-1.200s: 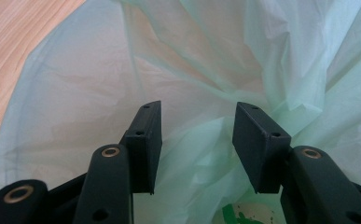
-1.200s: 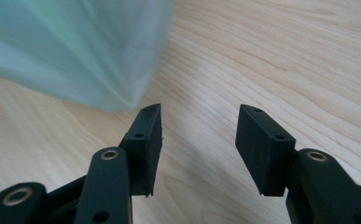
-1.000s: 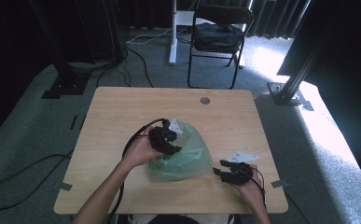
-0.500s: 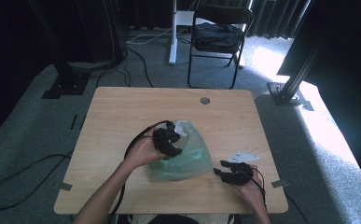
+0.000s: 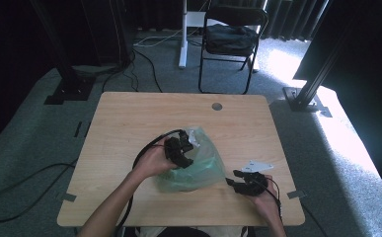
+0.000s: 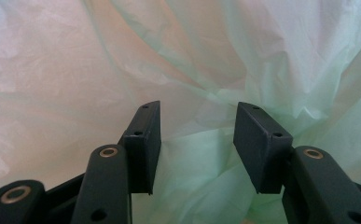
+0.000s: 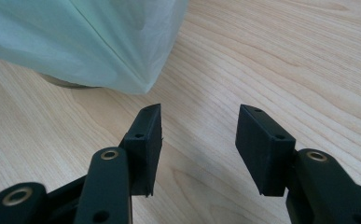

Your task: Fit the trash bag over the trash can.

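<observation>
Left hand: reaching in from the near edge, pressing the left gripper (image 5: 180,149) against the bag's top.
Left jaws: standing wide, gripping nothing, green film bunching close ahead.
Right gripper (image 7: 199,140): resting low near the table's (image 5: 129,123) right corner, jaws wide, empty.
Bag (image 5: 198,165): lying mid-table between the grippers.
Around: chair (image 5: 233,39) standing beyond the table.

We can read no writing, label, brand, number or sign on anything in these views.
</observation>
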Motion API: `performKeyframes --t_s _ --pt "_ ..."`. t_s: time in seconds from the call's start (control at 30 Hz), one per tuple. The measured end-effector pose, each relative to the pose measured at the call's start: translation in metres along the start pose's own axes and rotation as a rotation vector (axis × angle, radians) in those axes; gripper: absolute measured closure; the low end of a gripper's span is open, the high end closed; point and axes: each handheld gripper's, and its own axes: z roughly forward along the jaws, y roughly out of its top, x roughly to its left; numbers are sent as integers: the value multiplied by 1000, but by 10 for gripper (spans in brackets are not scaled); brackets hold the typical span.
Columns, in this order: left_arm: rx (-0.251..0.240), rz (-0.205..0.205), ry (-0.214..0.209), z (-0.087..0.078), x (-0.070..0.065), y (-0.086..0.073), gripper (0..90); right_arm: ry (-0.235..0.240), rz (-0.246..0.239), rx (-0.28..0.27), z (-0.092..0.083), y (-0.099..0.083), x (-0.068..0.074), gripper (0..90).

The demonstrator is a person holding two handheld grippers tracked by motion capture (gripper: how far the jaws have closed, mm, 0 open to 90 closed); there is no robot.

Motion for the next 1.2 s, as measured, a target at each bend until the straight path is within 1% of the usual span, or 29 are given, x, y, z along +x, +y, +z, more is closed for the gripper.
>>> performKeyframes --t_s 0.17,0.3,0.4,0.6,0.7,0.8,0.93,1.0,1.03,1.07,1.17,1.2 --pt "13 1 -6 1 0 1 519 0 0 1 0 0 0 503" --pt "35 0 -16 2 1 2 519 1 0 1 0 0 0 503" --pt "47 3 -13 3 1 3 519 0 0 2 1 0 0 503" --pt "92 13 -15 6 1 5 518 0 0 2 0 0 0 503" --pt "101 16 -18 6 1 5 519 -1 0 1 0 0 0 503" --pt "121 14 -25 7 0 6 519 -1 0 1 0 0 0 503" --pt "131 19 -31 8 0 6 519 -1 0 1 0 0 0 503" --pt "121 17 -27 7 0 6 519 -1 0 1 0 -1 0 502" --pt "96 16 -26 6 1 5 515 -2 2 0 0 -1 0 503" --pt "84 15 -25 5 1 4 514 -2 2 0 0 -1 0 502" --pt "69 10 -16 4 0 3 513 -2 3 1 0 -1 -1 503" --pt "55 11 -9 2 0 3 513 -2 3 1 1 -1 -1 503"
